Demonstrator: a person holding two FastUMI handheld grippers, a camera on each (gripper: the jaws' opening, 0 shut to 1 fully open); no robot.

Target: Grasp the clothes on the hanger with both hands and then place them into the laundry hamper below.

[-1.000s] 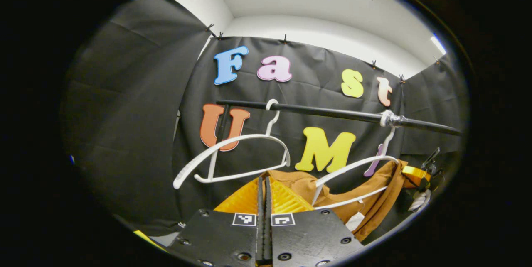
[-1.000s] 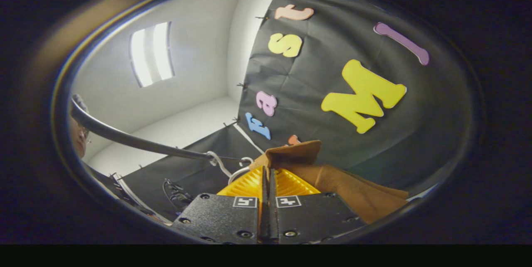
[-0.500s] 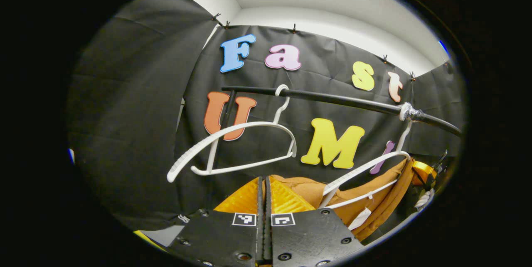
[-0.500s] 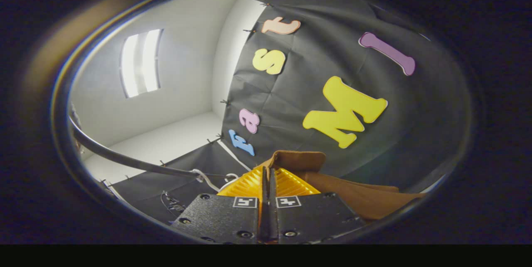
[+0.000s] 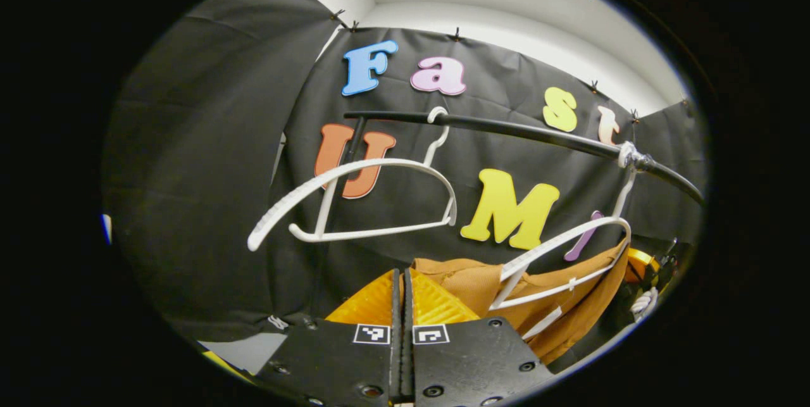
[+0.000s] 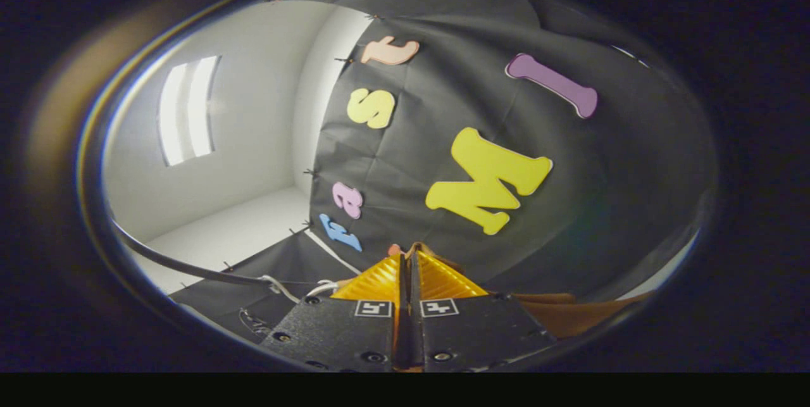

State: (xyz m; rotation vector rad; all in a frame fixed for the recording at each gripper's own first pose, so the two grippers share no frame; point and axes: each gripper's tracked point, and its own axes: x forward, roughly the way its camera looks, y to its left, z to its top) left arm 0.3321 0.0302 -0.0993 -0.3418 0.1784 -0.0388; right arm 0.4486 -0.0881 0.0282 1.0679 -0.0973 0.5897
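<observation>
two grippers are pinched tight on the brown shirt (image 5: 468,283), one on each side. my left gripper (image 5: 400,277) has its fingers pressed together with a fold of the cloth caught at the tips. my right gripper (image 6: 409,261) is closed narrow too, with a small bit of brown cloth poking up between the tips and more cloth trailing off to its right.

what could go wrong: the shirt is partly on the white hanger (image 5: 563,255), just ahead and to the right of my left gripper. if i pull down too fast, the cloth could snag on the hanger arm, and the hanger could swing or jump off the black rail (image 5: 525,135). my right gripper has only a tiny bit of cloth, so i think it could slip out if i tug hard. the empty hanger (image 5: 354,201) hangs above and ahead of my left gripper, and i could bump it.

i cannot see the hamper, so i must lower gently.
</observation>
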